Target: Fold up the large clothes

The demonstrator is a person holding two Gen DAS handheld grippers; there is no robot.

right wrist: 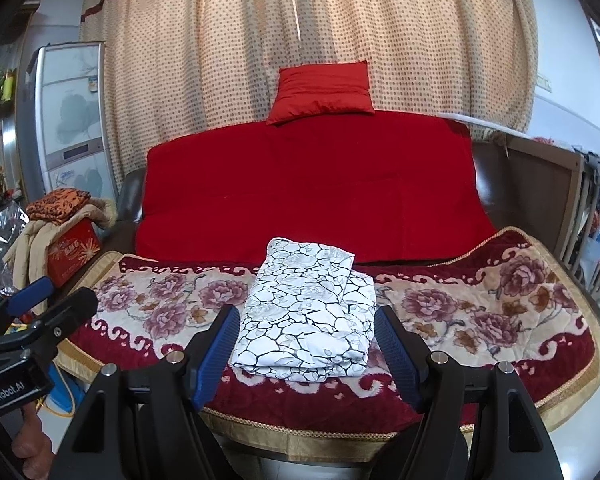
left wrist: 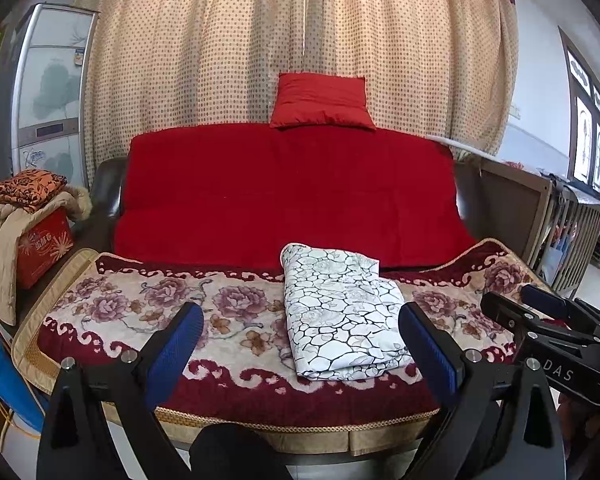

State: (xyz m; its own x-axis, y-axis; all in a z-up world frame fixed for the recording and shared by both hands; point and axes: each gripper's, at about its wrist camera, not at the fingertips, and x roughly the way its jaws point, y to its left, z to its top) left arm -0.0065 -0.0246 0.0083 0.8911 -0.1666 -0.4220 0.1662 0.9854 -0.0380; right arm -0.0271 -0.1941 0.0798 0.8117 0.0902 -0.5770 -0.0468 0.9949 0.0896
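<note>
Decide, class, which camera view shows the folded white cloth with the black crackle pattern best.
The right wrist view shows the folded white cloth best: it lies centred between that gripper's open jaws, whole and unhidden, on the floral blanket. The left wrist view shows the folded white cloth too, off-centre to the right, its near right corner behind a blue pad.
</note>
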